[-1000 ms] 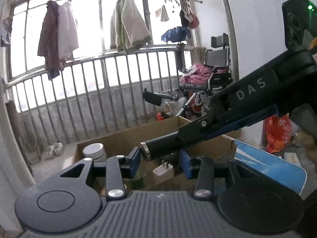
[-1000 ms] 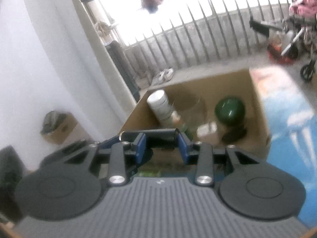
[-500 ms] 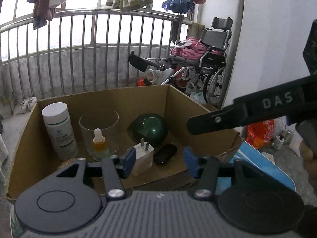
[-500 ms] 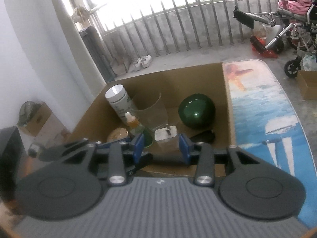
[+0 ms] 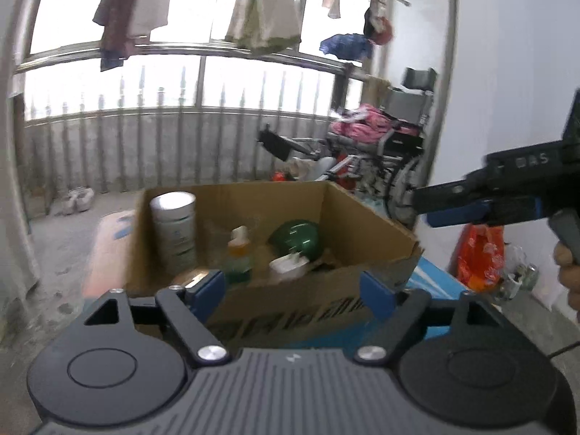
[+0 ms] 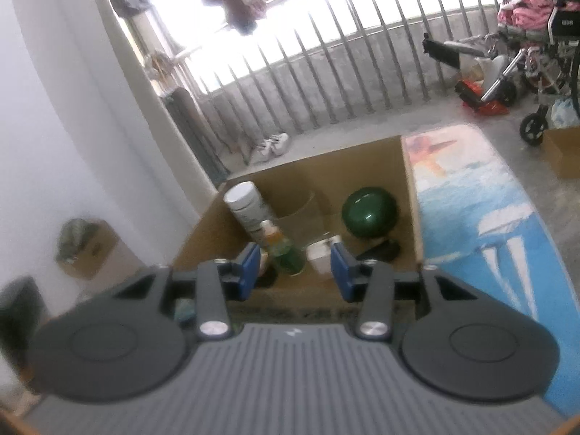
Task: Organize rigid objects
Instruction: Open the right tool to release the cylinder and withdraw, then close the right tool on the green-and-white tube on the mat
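Left wrist view: a second ago both tools pinched a dark cylindrical bar over the cardboard box [image 5: 366,214]; now that bar is out of sight and nothing lies between either pair of blue pads. The left tool [image 5: 291,291] has just been opening and its jaws stand spread wide, framing the box's near wall. The right tool [image 5: 453,214] enters from the right edge, held by a hand [image 5: 571,272], level and above the box's right corner. In the right wrist view the right tool [image 6: 295,266] has also just been opening; its jaws stand moderately apart and empty, just before the box's near rim.

The box sits on a blue printed mat [image 6: 471,217] on the floor. Inside, ahead of and below both tools, a white canister [image 5: 174,232] stands upright at the back left, with a clear glass cup [image 6: 301,214] beside it. A green ball [image 6: 369,214] lies at the back right. A dropper bottle [image 5: 237,253] stands in front, then a white plug adapter [image 6: 320,257], and a small black object [image 6: 380,250] near the right wall.
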Demonstrator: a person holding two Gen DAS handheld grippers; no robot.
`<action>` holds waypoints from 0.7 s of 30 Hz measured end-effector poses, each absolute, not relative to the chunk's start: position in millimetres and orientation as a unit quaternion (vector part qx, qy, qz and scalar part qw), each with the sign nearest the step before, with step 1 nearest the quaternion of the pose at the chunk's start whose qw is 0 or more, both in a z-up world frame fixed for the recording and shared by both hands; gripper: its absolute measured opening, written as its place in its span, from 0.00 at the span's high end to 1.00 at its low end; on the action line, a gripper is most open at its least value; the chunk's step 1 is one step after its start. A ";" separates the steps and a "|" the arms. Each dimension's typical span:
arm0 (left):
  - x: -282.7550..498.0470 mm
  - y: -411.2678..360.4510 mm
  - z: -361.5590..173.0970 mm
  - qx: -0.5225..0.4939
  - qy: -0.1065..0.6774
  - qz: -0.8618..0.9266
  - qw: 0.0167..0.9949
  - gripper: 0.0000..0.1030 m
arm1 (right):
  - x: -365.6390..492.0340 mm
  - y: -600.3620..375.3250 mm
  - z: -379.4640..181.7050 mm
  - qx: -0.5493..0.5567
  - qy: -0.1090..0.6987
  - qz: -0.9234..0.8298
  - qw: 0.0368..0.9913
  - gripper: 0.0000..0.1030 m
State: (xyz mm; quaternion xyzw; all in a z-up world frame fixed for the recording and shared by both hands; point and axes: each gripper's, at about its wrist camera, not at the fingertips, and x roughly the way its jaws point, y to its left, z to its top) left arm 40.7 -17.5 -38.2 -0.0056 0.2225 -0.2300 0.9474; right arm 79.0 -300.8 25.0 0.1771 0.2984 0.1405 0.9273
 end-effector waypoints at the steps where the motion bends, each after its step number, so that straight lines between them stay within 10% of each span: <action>1: 34.5 -9.2 -40.2 -0.010 0.225 -0.219 0.949 0.18 | 72.7 -300.5 24.4 0.185 0.299 0.147 0.925 0.56; 12: 46.2 34.9 -100.7 -0.032 0.310 -0.146 0.939 0.18 | 68.6 -243.3 -36.4 0.236 0.383 0.210 0.868 0.49; 21: 81.0 33.0 -134.5 -0.019 0.334 -0.142 0.932 0.38 | 124.6 -188.4 -92.1 0.259 0.425 0.221 0.838 0.53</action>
